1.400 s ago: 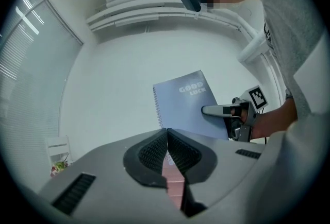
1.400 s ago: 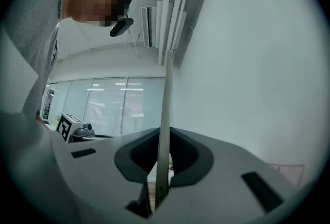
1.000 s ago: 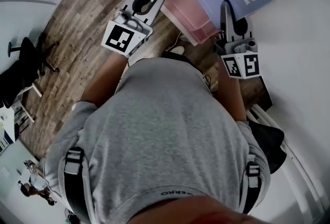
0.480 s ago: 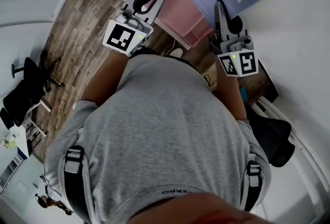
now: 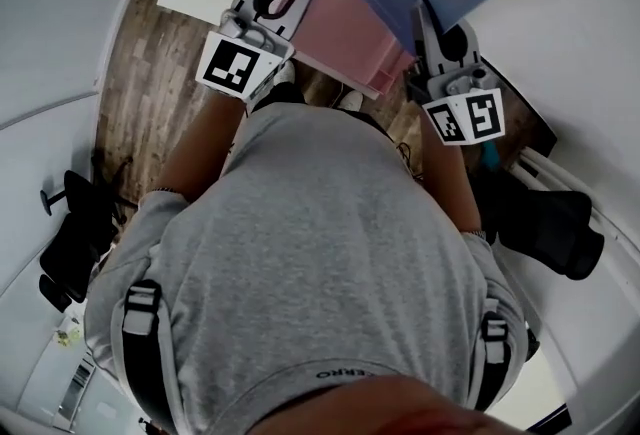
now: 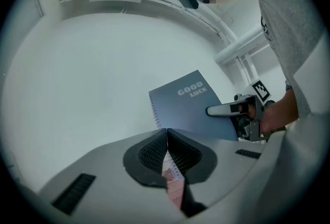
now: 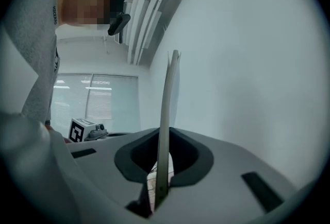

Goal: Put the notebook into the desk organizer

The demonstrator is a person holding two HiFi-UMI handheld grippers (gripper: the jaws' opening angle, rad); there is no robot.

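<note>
**A:** The fingers (image 7: 190, 158) of the right gripper (image 7: 164, 138), how do they stand?

**B:** They are pressed together on the lower edge of the blue spiral-bound notebook (image 7: 166, 99). From the right gripper view the notebook shows edge-on and stands upright between the 2 jaws.

**A:** And the left gripper (image 6: 167, 133)?

**B:** Its 2 fingers (image 6: 150, 154) are closed tip against tip and they hold nothing. Only a little pink shows through the slit under them.

**A:** Where is the notebook compared with the organizer?

**B:** In the head view it is held up in the air. It covers the far right part of the pink plastic desk organizer (image 5: 340, 18), which stands on the white table (image 5: 590, 43). I cannot tell if the notebook's lower edge touches the organizer. It does not lie inside it.

**A:** Which way does the cover look?

**B:** The cover with the white words "GOOD LUCK" looks toward the left gripper. The spiral binding is on the side away from the right gripper.

**A:** Is the left gripper close to the notebook?

**B:** No, it is apart from it, over the left side of the organizer. The person's grey shirt (image 5: 320, 263) fills the lower part of the head view. A brown wooden floor (image 5: 150, 103) shows at the left.
</note>
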